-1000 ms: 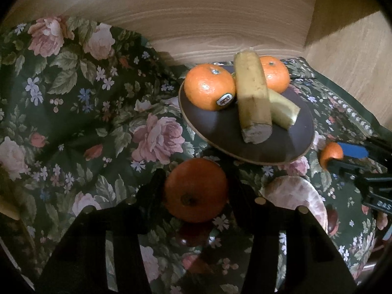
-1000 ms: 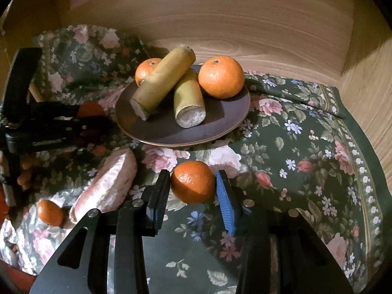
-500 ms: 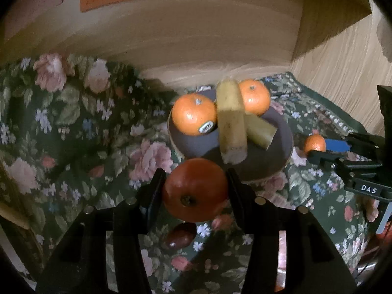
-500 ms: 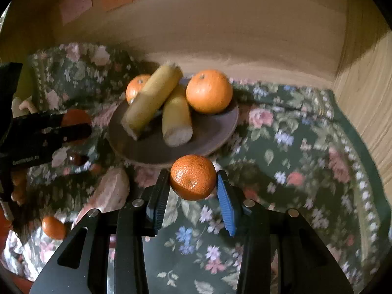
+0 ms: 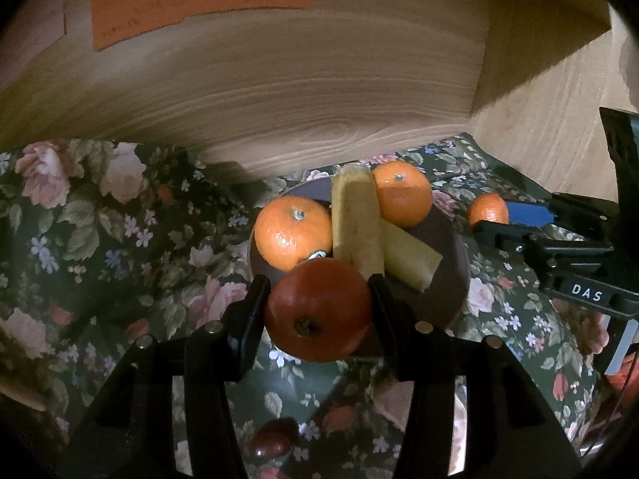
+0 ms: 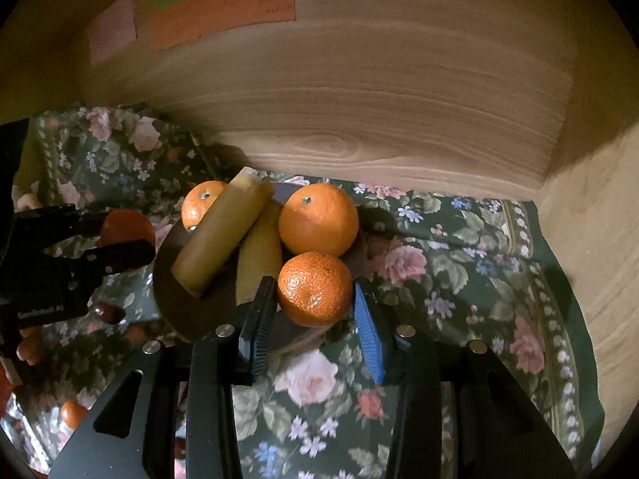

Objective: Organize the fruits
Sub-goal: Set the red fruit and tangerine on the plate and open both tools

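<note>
My left gripper (image 5: pixel 317 309) is shut on a red-orange persimmon (image 5: pixel 318 311), held above the near rim of the dark brown plate (image 5: pixel 447 295). My right gripper (image 6: pixel 313 299) is shut on a small mandarin (image 6: pixel 314 288), raised over the plate's (image 6: pixel 175 299) right front edge. On the plate lie two yellow banana pieces (image 5: pixel 355 223) and two oranges (image 5: pixel 293 231), one at the left and one (image 5: pixel 403 193) at the back. In the left wrist view the right gripper (image 5: pixel 507 219) shows at the right with its mandarin (image 5: pixel 487 209). In the right wrist view the left gripper (image 6: pixel 120 237) shows at the left.
A dark floral cloth (image 6: pixel 459 287) covers the surface. Wooden walls (image 5: pixel 319 99) close in the back and right, with coloured paper notes (image 6: pixel 223 8) stuck up high. A small dark red fruit (image 5: pixel 271 443) lies on the cloth, and another small orange fruit (image 6: pixel 72 413) at the lower left.
Both grippers have lifted with their fruits and moved in toward the plate. The persimmon and the mandarin now hang over the plate's near edge instead of over the cloth.
</note>
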Demonstrator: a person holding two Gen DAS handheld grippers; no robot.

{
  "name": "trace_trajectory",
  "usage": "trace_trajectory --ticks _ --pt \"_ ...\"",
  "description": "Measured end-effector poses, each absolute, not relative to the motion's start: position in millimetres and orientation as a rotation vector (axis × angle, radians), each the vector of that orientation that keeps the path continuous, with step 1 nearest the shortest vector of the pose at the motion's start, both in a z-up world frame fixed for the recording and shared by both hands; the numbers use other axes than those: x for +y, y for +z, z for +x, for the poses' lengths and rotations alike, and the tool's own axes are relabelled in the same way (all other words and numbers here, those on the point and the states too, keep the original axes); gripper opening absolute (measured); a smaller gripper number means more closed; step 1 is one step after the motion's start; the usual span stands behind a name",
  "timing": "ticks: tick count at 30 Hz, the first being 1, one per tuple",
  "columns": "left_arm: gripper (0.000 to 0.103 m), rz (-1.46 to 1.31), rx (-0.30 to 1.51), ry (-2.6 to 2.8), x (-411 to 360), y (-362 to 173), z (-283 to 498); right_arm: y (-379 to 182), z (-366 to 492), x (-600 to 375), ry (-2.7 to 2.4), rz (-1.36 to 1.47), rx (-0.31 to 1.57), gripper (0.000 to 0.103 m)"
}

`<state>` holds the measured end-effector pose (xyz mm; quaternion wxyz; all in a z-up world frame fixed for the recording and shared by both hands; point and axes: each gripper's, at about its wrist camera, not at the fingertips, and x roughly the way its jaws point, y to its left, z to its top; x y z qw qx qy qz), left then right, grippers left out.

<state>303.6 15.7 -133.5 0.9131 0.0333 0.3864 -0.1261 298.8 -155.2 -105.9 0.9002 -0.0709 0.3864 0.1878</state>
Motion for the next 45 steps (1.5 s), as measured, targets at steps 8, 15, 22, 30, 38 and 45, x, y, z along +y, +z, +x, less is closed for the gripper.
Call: trace_trajectory --ticks 8,15,22,30,38,45 --pt "0.05 0.038 0.835 -0.265 18.4 -146.4 324.2 -130.7 328.8 -146.2 0.394 -0.161 0.87 0.036" --pt "0.051 0.05 0.827 -0.27 18.5 -146.5 325.5 -142.1 339.5 -147.8 0.395 -0.147 0.895 0.036" --pt "0.059 0.058 0.828 -0.26 18.7 -145.0 327.9 -134.0 333.7 -147.1 0.376 -0.165 0.85 0.056" --pt "0.066 0.07 0.779 -0.256 15.6 -125.9 306.3 -109.9 308.9 -152.4 0.397 -0.152 0.803 0.057" --pt "0.066 0.037 0.751 -0.224 29.4 -112.3 261.8 -82.1 260.3 -152.2 0.42 -0.167 0.72 0.057" --pt "0.066 0.028 0.765 -0.226 34.0 -117.8 216.6 -78.4 211.0 -144.6 0.472 -0.164 0.681 0.064"
